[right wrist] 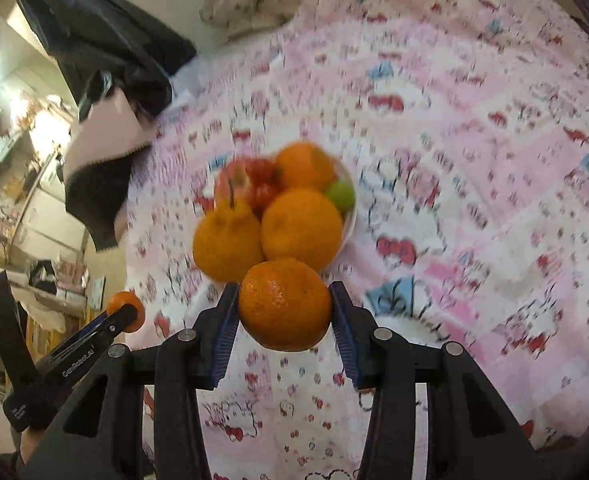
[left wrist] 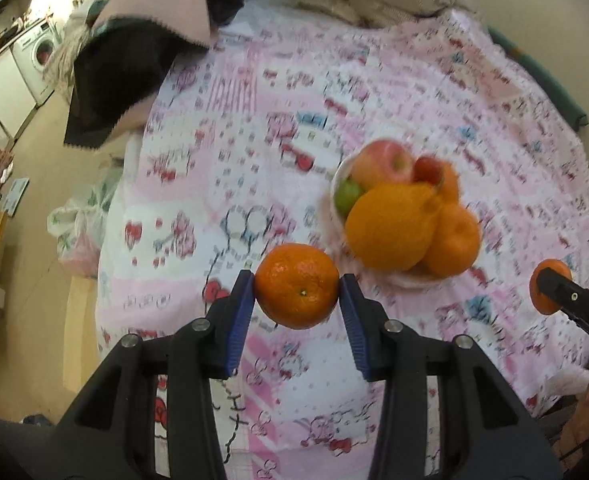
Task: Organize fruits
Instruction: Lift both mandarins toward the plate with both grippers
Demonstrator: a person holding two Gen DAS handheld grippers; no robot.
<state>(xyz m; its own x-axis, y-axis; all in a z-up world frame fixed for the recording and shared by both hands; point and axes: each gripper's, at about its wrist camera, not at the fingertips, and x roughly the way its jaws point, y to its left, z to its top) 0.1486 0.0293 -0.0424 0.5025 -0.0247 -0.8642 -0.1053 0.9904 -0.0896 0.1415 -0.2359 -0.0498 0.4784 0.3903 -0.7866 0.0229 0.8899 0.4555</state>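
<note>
Mostly done by the look of it: white bowl (left wrist: 336,184) on the bed (left wrist: 414,92), already heaped with fruit. Left tongs (left wrist: 297,292) clamped on a mandarin (left wrist: 297,286) at the bowl's 7 o'clock, right tongs (right wrist: 284,308) clamped on another mandarin (right wrist: 284,304) at its 6 o'clock. Both still to be set in.

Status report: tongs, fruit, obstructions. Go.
Left tongs shut on a mandarin. Right tongs shut on a second mandarin. Both above the bedspread. Fruit bowl heaped full ahead. Nothing between.

"GenRobot.AI" on left gripper (right wrist: 124,312)
</note>
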